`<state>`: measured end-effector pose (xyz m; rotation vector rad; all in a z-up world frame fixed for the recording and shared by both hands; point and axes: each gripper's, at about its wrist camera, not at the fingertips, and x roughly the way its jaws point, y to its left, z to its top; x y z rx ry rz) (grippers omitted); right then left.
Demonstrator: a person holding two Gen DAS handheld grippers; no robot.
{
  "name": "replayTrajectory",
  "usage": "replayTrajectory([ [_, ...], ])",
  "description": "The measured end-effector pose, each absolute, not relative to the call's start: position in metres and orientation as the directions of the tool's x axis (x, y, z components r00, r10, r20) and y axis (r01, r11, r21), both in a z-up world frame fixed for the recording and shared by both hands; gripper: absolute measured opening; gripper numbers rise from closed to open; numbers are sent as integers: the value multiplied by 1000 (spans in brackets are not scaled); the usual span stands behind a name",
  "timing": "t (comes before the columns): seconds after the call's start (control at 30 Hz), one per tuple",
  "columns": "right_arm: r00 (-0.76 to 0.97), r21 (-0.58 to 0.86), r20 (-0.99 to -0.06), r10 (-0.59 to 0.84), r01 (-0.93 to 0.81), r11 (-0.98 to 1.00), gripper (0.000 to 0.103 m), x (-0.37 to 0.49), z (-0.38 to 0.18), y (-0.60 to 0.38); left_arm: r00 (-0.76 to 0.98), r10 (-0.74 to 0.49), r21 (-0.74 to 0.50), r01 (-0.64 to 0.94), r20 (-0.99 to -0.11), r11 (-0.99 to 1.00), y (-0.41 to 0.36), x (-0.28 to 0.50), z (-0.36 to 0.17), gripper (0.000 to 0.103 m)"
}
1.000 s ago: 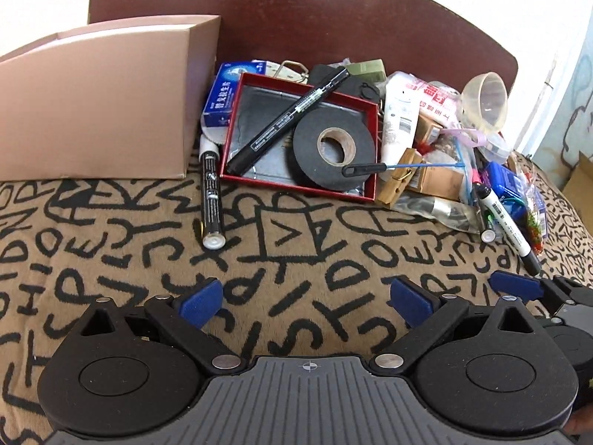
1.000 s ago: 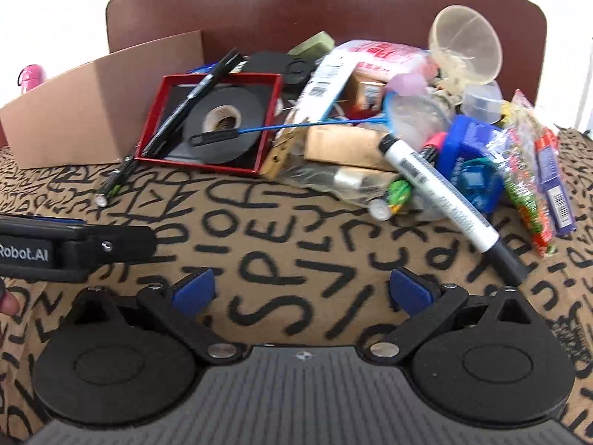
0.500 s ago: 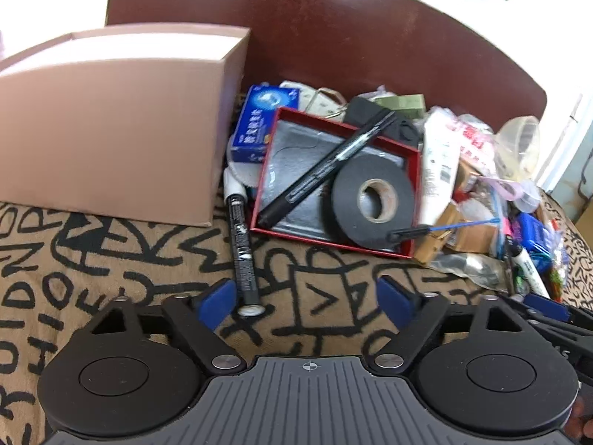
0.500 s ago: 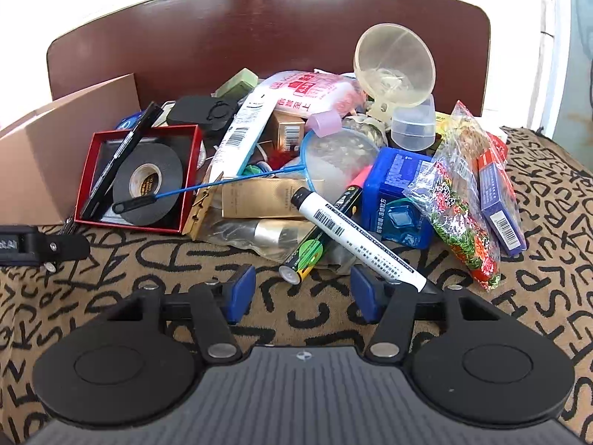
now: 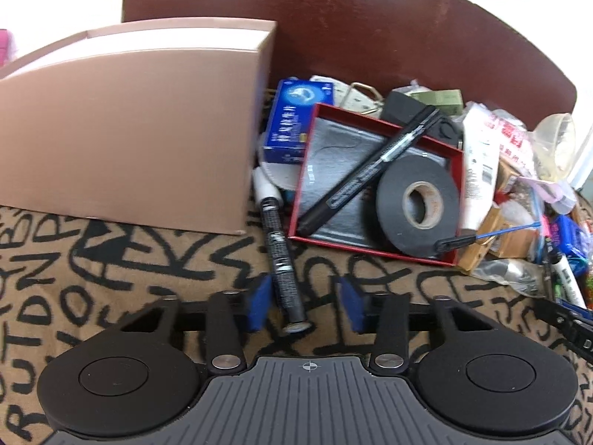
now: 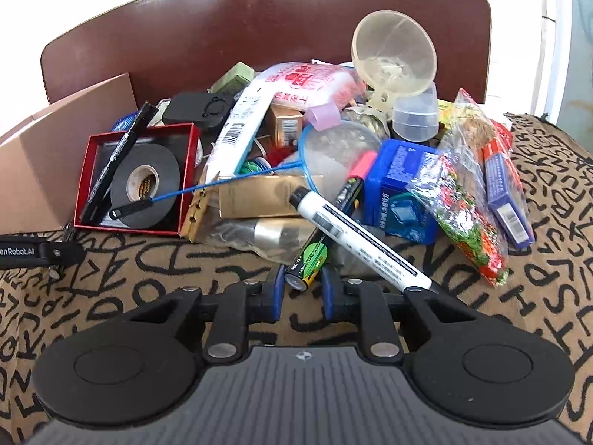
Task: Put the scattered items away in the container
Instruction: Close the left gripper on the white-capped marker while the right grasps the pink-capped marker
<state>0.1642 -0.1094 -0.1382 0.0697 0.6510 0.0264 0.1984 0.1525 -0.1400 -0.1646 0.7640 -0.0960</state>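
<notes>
Beside the tan cardboard box (image 5: 141, 126), on the patterned cloth, my left hand-held gripper (image 5: 304, 306) was closing, still fairly wide, around a black pen (image 5: 280, 259); the left pad grazed it, the right stood clear, so I judged the pen could roll or skew out. Over by the heap, my right hand-held gripper (image 6: 302, 293) was closing, narrow, on a green-and-black battery (image 6: 309, 257). Caught only at its end, that battery might pivot, and the white marker (image 6: 361, 239) leaning across it could be dragged along.
</notes>
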Motion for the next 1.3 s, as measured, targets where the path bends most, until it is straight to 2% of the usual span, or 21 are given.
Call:
replayTrajectory([
  [0.13,796,57,-603,55,-26,998,22,154,-135,-108,709,-158,-215,10,-687,977,161,191,-139,17],
  [0.33,756,61,-642,130,-118,991,22,126,-133,-100,686,-198,-227,50,-700,973,163,164,-137,16],
  [0.47,645,153,-698,310,-289,945,22,101,-135,-91,623,-292,-274,128,-726,953,164,133,-133,17],
  [0.57,591,104,-720,364,-426,899,23,83,-131,-75,565,-364,-312,190,-741,931,160,108,-132,15],
  [0.63,599,87,-718,354,-427,900,43,81,-128,-70,566,-361,-309,191,-741,932,157,97,-134,33],
  [0.67,612,89,-711,347,-411,907,61,82,-126,-70,575,-353,-297,194,-738,935,154,95,-133,37],
  [0.8,645,89,-693,322,-367,926,59,94,-123,-66,603,-331,-262,204,-725,943,144,100,-132,61],
  [0.87,656,92,-686,314,-351,932,59,98,-122,-65,606,-324,-237,221,-727,946,137,106,-132,63],
  [0.93,657,85,-690,302,-341,936,52,102,-124,-62,605,-314,-214,234,-732,948,131,111,-133,62],
  [0.97,653,83,-696,298,-339,937,45,104,-127,-60,603,-315,-209,242,-733,948,127,113,-133,62],
  [1.0,648,80,-703,294,-339,937,40,106,-129,-58,601,-319,-208,249,-733,946,126,116,-133,62],
  [1.07,638,74,-714,289,-342,937,32,109,-133,-54,594,-325,-208,259,-736,943,123,119,-134,49],
  [1.1,635,72,-716,290,-346,935,27,110,-134,-53,589,-324,-205,261,-740,943,123,121,-134,28],
  [1.13,634,70,-716,292,-350,934,26,112,-134,-51,583,-325,-207,260,-745,943,123,122,-135,19],
  [1.27,627,75,-719,301,-360,930,26,118,-134,-47,579,-325,-210,258,-748,943,123,125,-135,18],
  [1.3,625,76,-720,302,-361,929,26,120,-135,-46,583,-322,-206,258,-746,944,123,125,-136,26],
])
